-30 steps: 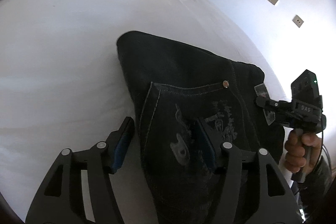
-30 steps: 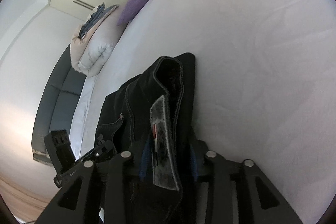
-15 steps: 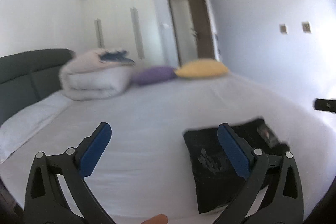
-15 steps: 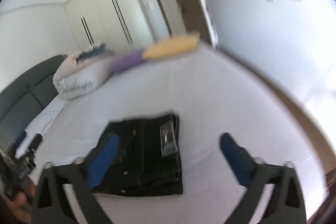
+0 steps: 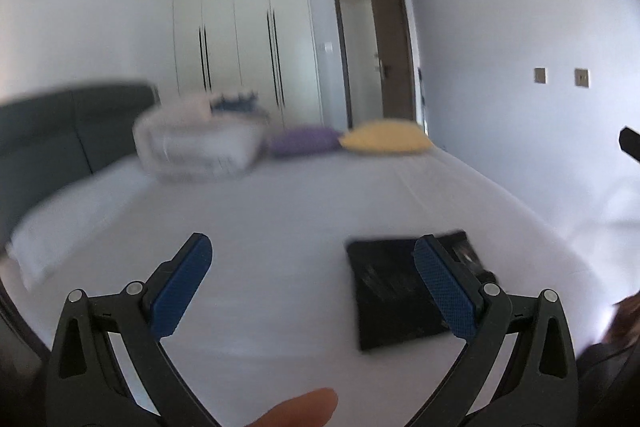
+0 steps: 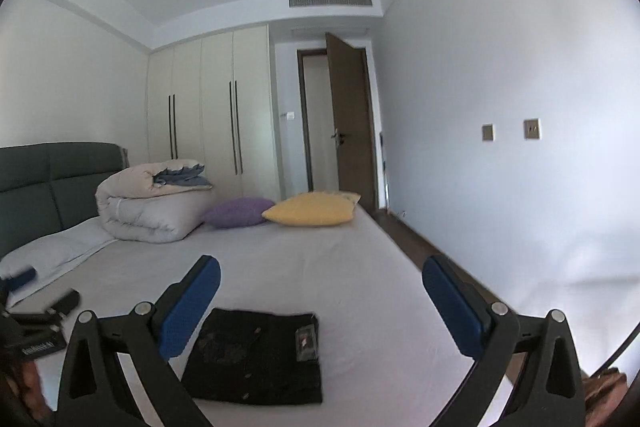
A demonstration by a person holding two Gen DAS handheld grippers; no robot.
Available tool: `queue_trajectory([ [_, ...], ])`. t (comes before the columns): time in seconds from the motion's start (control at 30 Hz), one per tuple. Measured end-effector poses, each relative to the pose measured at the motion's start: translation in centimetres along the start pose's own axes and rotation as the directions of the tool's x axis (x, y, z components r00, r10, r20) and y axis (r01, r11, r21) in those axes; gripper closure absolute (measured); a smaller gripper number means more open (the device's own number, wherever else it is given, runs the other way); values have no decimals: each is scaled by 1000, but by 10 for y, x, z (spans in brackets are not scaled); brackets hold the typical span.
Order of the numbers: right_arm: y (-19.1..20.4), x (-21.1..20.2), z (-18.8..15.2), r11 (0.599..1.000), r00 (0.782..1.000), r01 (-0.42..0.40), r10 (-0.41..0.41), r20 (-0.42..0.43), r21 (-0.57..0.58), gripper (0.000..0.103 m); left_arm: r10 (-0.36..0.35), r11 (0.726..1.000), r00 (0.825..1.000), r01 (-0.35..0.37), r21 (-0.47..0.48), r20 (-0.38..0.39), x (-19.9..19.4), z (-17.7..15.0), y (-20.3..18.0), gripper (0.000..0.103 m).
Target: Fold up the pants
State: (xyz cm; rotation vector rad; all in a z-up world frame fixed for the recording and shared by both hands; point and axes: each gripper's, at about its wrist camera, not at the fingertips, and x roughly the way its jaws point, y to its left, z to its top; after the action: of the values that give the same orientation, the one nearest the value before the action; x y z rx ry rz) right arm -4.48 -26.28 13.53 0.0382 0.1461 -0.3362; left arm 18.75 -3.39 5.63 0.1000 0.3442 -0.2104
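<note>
White bedsheet (image 6: 360,267) fills the lower frame, and the pants (image 6: 256,359) lie on it bottom centre as a flat dark rectangle. I have my left gripper (image 5: 312,287) and right gripper (image 6: 320,303) both spread wide, holding nothing. The fold looks finished to me; I would only square stray edges and lift clear without snagging cloth

A white-sheeted bed (image 6: 304,267) is seen, on which folded black pants (image 6: 260,359) are laid near the front, with a rolled duvet (image 6: 152,211), a purple pillow (image 6: 236,213) and a yellow pillow (image 6: 312,209) placed farther back.
</note>
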Motion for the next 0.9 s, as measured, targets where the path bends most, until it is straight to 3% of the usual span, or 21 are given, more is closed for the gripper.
queue_trajectory([
  [0.17,10,-7,-12,998,989,-65,63,-137,-5,0,7,999,990,-13,-40,-140,14,-22,-1,0],
  [0.33,22,7,-41,999,967,-45,44,-250,5,0,-14,999,969,3,-43,-248,37,-51,-5,0],
  [0.5,39,23,-68,999,937,-17,2,-349,-40,0,-15,1000,954,8,-25,-301,50,-72,-7,0],
  [0.67,42,42,-98,1000,884,17,-25,-466,-20,0,-30,999,930,14,-47,-367,80,-97,-8,0],
  [0.8,40,50,-111,1000,863,20,-21,-506,-6,0,-30,998,917,9,-55,-397,93,-107,-5,0],
  [0.9,42,52,-117,1000,859,13,-22,-512,-21,0,-30,998,911,7,-56,-411,100,-113,-4,0],
])
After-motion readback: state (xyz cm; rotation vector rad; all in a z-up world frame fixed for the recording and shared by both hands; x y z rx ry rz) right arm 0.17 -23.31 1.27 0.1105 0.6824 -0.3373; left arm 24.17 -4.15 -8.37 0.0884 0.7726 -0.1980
